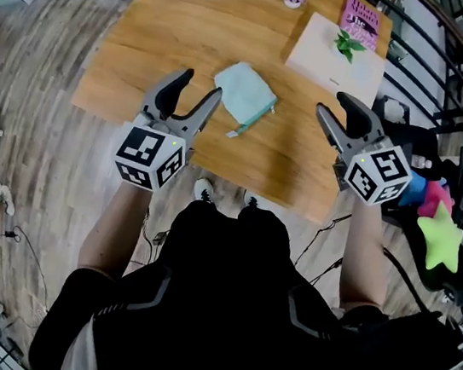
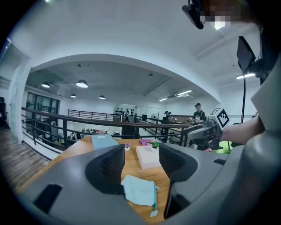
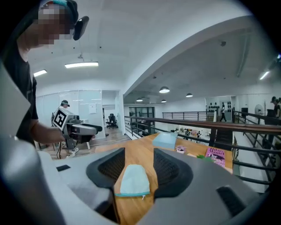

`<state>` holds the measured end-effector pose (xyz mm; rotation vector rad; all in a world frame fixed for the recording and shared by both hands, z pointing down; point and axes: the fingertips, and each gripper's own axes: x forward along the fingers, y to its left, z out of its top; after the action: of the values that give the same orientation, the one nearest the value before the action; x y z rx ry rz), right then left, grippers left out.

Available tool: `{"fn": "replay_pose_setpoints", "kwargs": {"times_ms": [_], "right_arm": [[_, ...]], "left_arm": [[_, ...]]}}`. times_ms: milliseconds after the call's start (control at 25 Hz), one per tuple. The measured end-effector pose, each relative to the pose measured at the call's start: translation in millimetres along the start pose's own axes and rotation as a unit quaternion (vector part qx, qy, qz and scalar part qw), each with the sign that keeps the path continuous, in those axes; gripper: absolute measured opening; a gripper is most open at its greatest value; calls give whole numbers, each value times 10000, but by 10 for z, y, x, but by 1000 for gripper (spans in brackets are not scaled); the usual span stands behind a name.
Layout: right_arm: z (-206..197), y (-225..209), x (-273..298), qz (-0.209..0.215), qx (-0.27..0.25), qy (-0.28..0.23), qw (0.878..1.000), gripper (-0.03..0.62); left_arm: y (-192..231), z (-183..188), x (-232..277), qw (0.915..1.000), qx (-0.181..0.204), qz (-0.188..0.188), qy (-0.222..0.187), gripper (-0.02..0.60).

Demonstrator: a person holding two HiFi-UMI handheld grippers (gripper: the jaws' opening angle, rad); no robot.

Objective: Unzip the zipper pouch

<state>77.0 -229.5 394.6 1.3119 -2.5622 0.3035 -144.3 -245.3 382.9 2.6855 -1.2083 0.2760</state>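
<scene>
Surface: wooden bench beside a black railing, wood-plank floor below.
Zipper pouch: pale blue-green, flat on the bench near its front edge, its teal zipper side facing my right.
My left hand-held gripper: jaws apart, nothing between the pads, just left of the pouch, not touching.
My right hand-held gripper: jaws apart, empty, further off on the pouch's right.
Behind: white box, pink book.

The right gripper holds its jaws apart, framing the zipper pouch on the table.
</scene>
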Motion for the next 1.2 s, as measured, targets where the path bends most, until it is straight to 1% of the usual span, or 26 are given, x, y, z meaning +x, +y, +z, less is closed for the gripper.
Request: {"fn": "replay_pose_setpoints", "kwargs": {"times_ms": [80,160,240,360,440,520,640,720,840,920,1000,1200], "right_arm": [[-169,-60,98,283,54,152,9995,205],[-310,-119,200,555,-8,296,9980,202],[-456,-184,299,782,-156,424,9959,202],[-696,-305,503,1110,-375,597,9913,202],[-888,-389,644,1269,-570,805,9870,193],[-1099,-441,763,1387,-734,1029,9822,189],[-1387,-493,955,1598,-959,1284,9740,184],[-1572,-496,1083,1828,-1141,1461,9655,184],[-1815,-434,1255,2207,-1463,1643,9502,175],[-1947,-405,1382,2359,-1703,1699,9415,172],[-2095,-377,1502,2506,-1980,1766,9310,172],[-2444,-294,1659,2977,-2605,2111,8938,167]], "left_arm": [[-37,-125,28,9999,-68,90,90,255],[-70,-271,54,9994,-89,229,223,255],[-76,-409,75,9984,-175,422,347,255],[-71,-618,103,9951,-476,692,526,255],[-115,-756,97,9928,-574,819,664,255],[-195,-905,65,9907,-640,854,849,255],[-331,-1133,71,9867,-815,752,1191,255],[-368,-1260,83,9834,-884,892,1313,255],[-348,-1406,41,9775,-987,1272,1364,255],[-357,-1487,19,9744,-1066,1374,1425,255],[-407,-1560,-11,9725,-1102,1396,1503,255],[-480,-1673,-125,9694,-973,1532,1653,255]]}}
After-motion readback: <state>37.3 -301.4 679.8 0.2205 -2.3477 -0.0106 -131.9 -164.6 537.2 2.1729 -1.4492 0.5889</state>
